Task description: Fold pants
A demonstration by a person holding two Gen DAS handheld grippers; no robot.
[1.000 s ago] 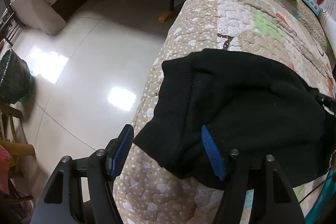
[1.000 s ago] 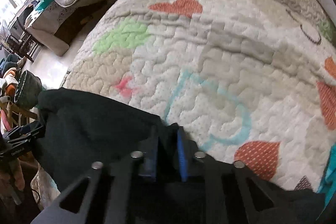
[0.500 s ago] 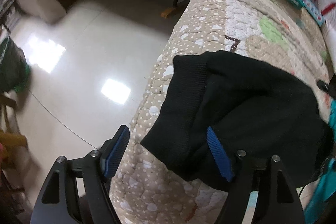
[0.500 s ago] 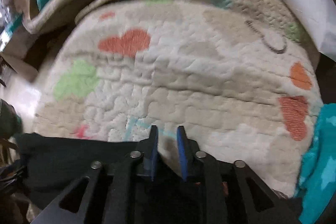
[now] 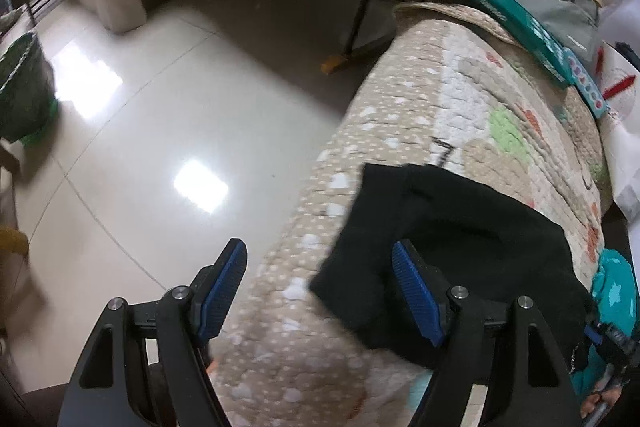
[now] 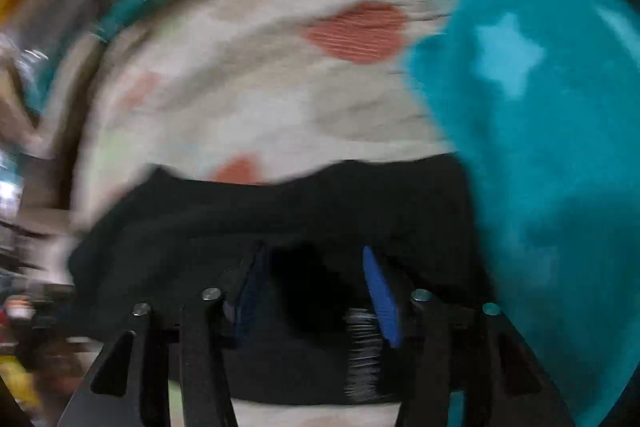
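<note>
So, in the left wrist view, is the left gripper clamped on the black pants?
No, the left gripper stands wide open, its pads clear of the black pants.

Black pants [image 5: 460,227] on quilted bed cover [image 5: 400,115]

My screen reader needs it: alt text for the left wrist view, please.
Open left gripper hovers over folded black fabric pants lying on a beige quilted patterned mat, nothing between its blue pads. Glossy white tiled floor lies left.
</note>
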